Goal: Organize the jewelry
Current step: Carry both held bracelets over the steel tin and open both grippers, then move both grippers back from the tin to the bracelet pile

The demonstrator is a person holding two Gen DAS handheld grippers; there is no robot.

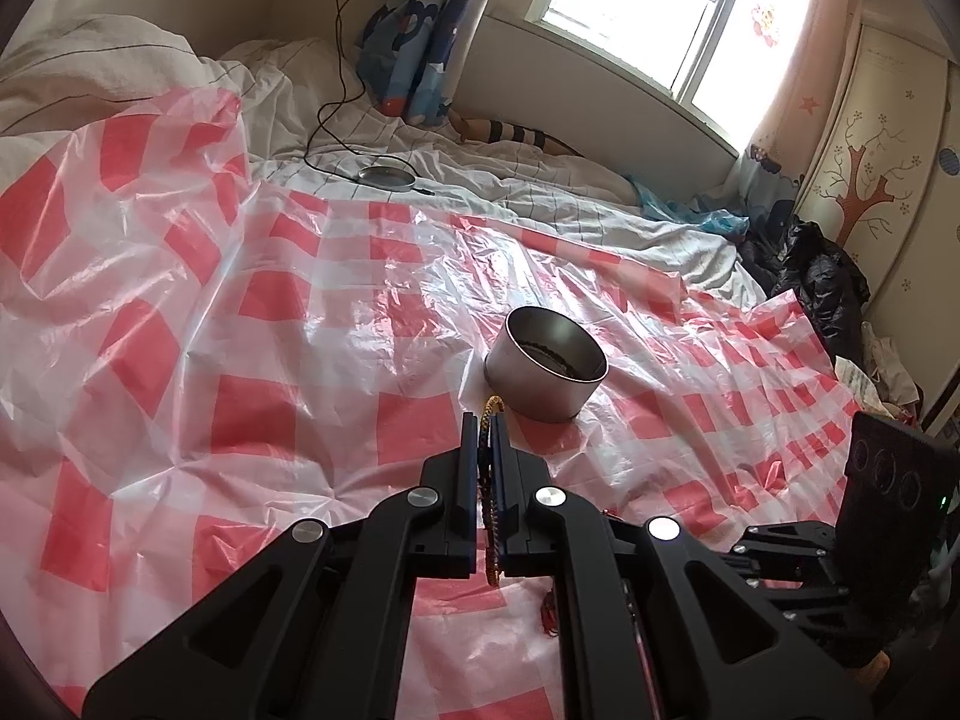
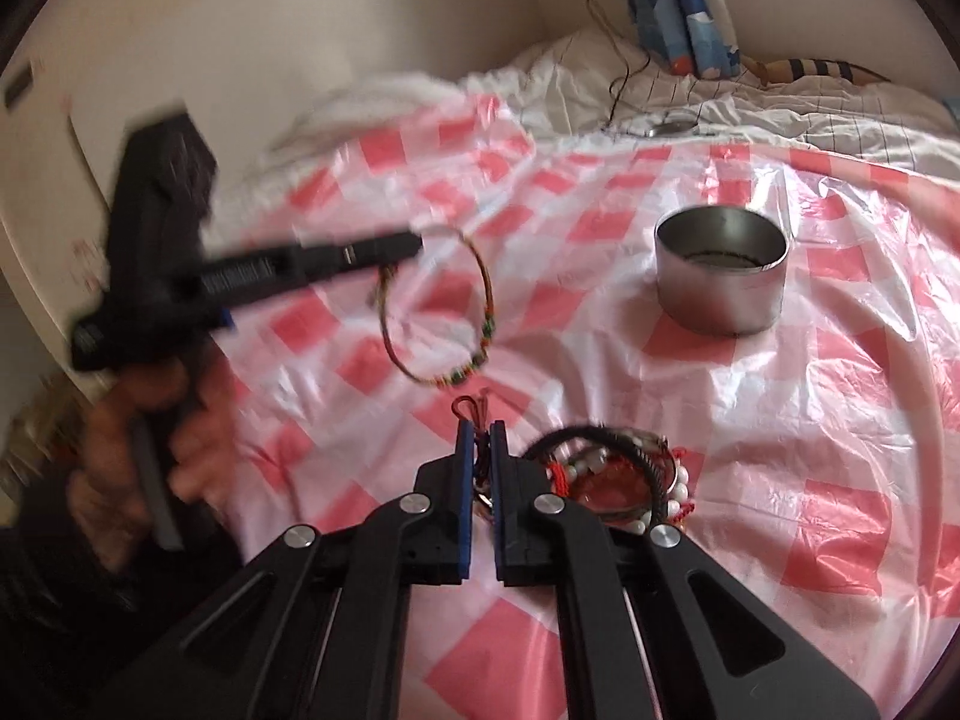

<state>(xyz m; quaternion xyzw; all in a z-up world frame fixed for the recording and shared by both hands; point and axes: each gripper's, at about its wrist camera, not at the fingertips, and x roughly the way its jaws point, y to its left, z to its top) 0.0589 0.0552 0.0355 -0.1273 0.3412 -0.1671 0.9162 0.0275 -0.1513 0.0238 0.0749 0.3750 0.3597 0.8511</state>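
My left gripper (image 1: 485,420) is shut on a thin multicoloured beaded bracelet (image 1: 493,408) and holds it in the air just short of the round metal tin (image 1: 543,363). In the right wrist view the same left gripper (image 2: 414,243) shows blurred at the left, the bracelet (image 2: 474,324) hanging from it as a loop. My right gripper (image 2: 480,429) is shut on a red corded piece (image 2: 474,411) above the sheet. A pile of bracelets (image 2: 612,474) with black cord, red thread and white beads lies right of it. The tin (image 2: 720,276) stands beyond and holds a dark piece.
A red-and-white checked plastic sheet (image 1: 270,312) covers the bed. Behind it lie white bedding (image 1: 540,180), a charging cable with a round disc (image 1: 387,175), curtains and a window. Dark clothes (image 1: 822,282) are heaped at the right by a wardrobe.
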